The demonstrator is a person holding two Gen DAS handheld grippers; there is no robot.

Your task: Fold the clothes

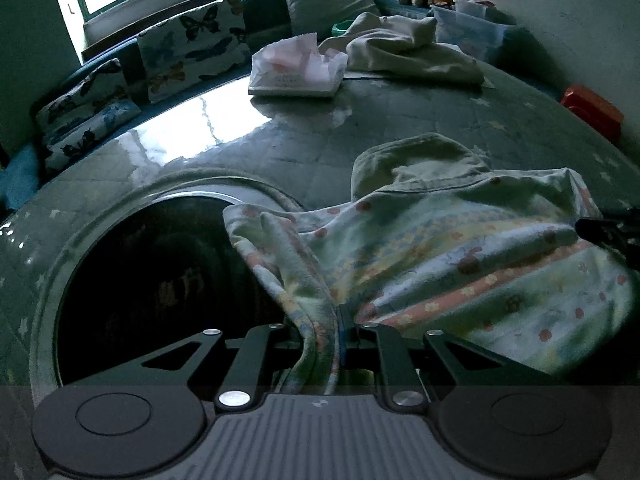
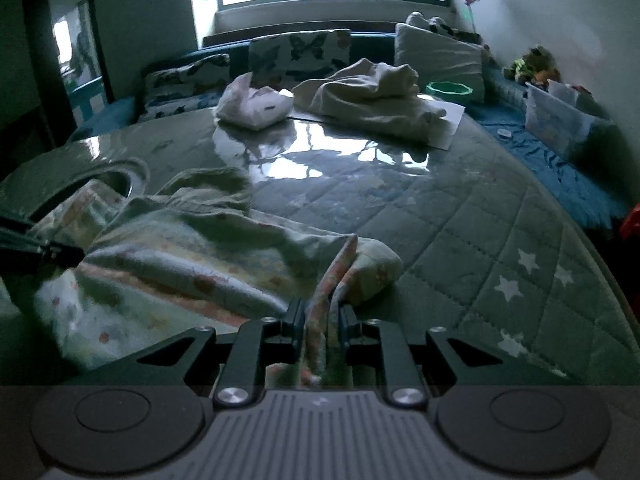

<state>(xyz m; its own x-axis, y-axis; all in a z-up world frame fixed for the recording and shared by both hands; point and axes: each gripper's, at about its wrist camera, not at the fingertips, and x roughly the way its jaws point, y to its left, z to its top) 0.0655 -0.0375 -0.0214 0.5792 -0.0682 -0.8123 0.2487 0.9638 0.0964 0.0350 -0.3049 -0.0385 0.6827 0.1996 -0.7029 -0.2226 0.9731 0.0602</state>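
Floral-print garment (image 1: 460,264) lies rumpled on the quilted star-patterned table cover (image 2: 500,240), stretched sideways between both grippers, its long axis running left to right. The left gripper (image 1: 338,330) is clenched on one bunched edge beside a round dark opening (image 1: 160,280); the right gripper (image 2: 322,320) pinches the opposite edge. A cream cloth (image 2: 372,92) lies well beyond.

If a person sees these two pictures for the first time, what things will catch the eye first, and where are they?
First comes the flowered garment, stretched low over the quilted table cover between the left tongs and the right tongs, each shut on an edge of it. Beyond it, near the far side of the table, lie a crumpled cream cloth and a white paper bag. At the left gapes a dark round opening.
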